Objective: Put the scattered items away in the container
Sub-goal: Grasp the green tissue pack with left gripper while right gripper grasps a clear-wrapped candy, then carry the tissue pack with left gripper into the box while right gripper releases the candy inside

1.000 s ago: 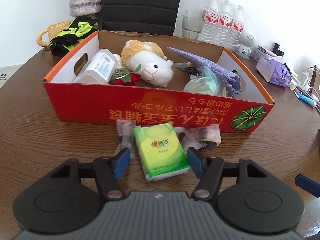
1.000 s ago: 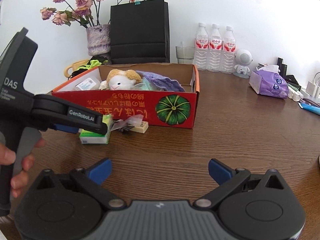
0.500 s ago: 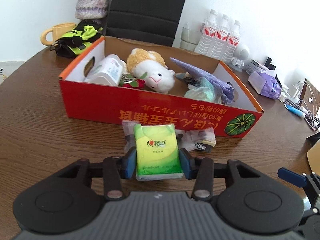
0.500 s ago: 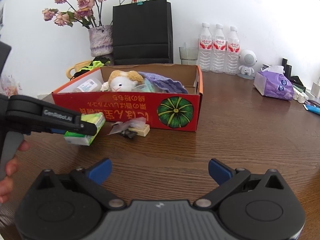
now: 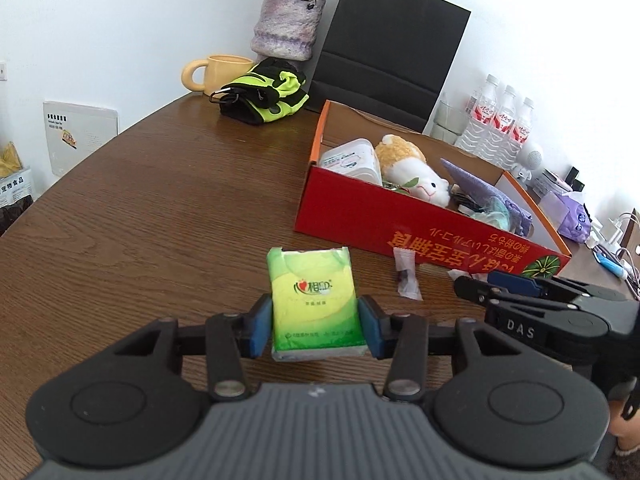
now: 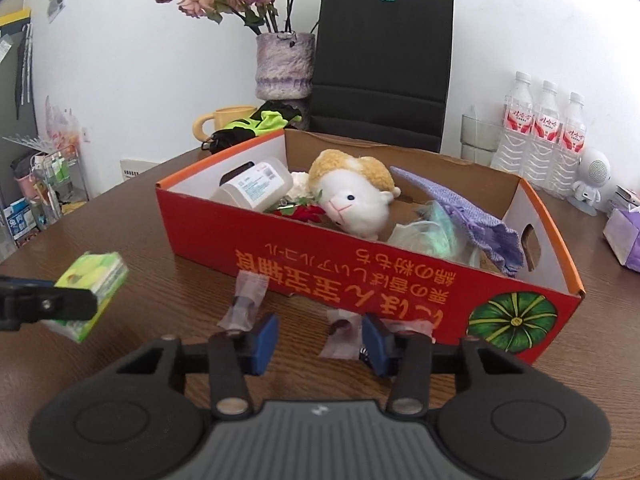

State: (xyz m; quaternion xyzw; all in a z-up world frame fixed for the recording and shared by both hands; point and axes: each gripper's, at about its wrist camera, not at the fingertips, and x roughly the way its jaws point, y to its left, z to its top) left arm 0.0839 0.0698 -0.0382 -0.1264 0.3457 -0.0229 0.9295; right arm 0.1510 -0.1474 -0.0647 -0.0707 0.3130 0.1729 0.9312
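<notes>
- The right gripper [image 6: 318, 338] hangs low over the brown table [image 6: 160, 280], its jaws closing.
- A small candy wrapper [image 6: 343, 332] lies by its blue pads.
- The red box [image 6: 360, 276] holds a toy sheep [image 6: 354, 196].
- At the left, the left gripper [image 6: 48, 306] holds a green tissue pack [image 6: 94, 280] above the table.

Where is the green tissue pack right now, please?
In the left wrist view the green tissue pack sits clamped in the left tongs, left of the red box.
</notes>
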